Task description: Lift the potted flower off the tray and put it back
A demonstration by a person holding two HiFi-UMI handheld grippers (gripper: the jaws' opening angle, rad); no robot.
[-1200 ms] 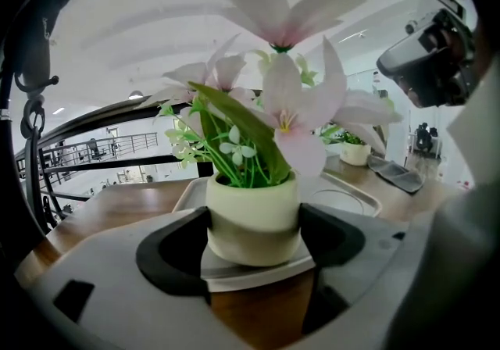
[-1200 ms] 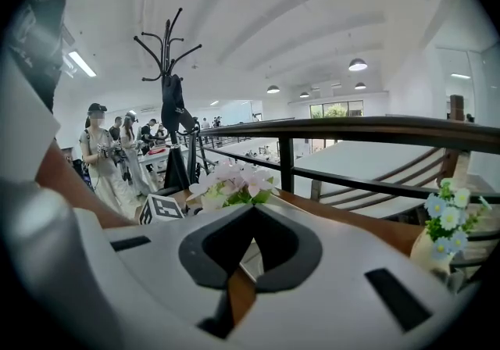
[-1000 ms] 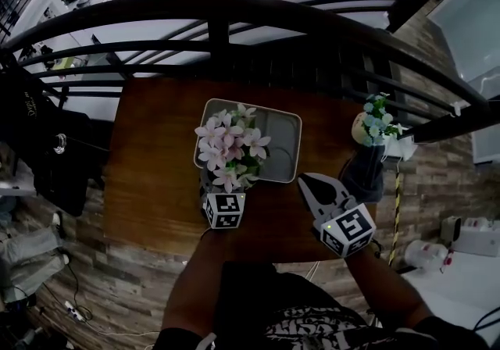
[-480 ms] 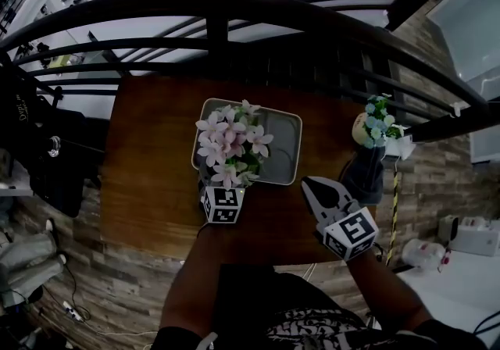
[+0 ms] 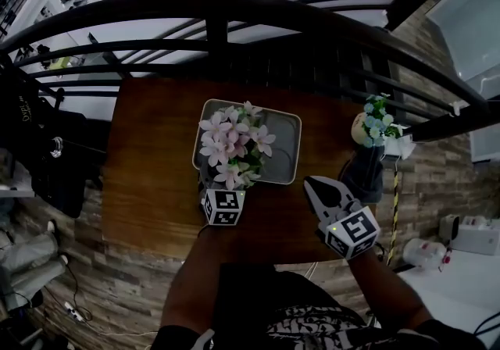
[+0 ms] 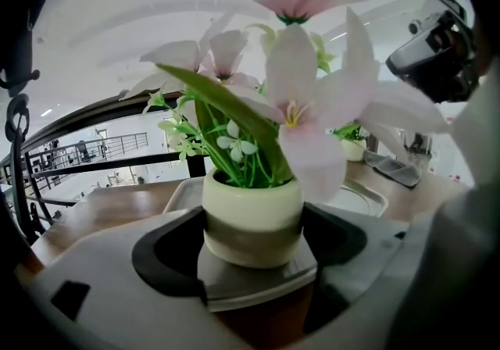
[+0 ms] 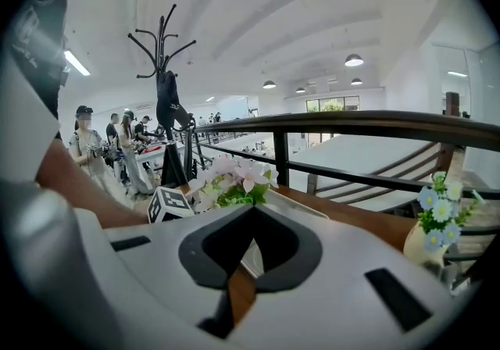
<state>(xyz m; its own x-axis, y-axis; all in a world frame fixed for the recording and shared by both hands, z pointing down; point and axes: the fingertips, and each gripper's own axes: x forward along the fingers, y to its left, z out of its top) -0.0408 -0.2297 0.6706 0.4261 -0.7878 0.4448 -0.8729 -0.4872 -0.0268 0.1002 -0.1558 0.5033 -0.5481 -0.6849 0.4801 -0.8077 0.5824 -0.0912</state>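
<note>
**Two grippers over a wooden table [image 5: 148, 153] by a railing**

Left gripper [image 6: 253, 209]: jaws wide, pads against both sides of the cream pot of the potted flower [image 5: 230, 145]. The pot is upright with pink blooms above it. Its base is at the near left corner of the grey tray [image 5: 283, 141]; cannot tell if it rests there or sits just clear of it.

Right gripper [image 7: 255, 209]: jaw tips together, nothing between them. It is over bare wood just right of the tray's near right corner, not touching the tray.

The tray sits mid-table. The table is brown with visible grain, dim in the head view. A small cream vase of blue flowers [image 5: 373, 126] stands near the table's right edge, well apart from the tray.

The floor [image 5: 437, 176] around the table is laid in staggered strips, with cables [image 5: 74, 294] on it at left. Left of the table is a coat stand [image 7: 160, 75] with a dark garment, and several people [image 7: 129, 153] stand past it. Behind the table runs a dark metal railing [image 5: 234, 8] with horizontal bars. Beyond it is a bright open hall with round ceiling lamps [image 7: 354, 60].
</note>
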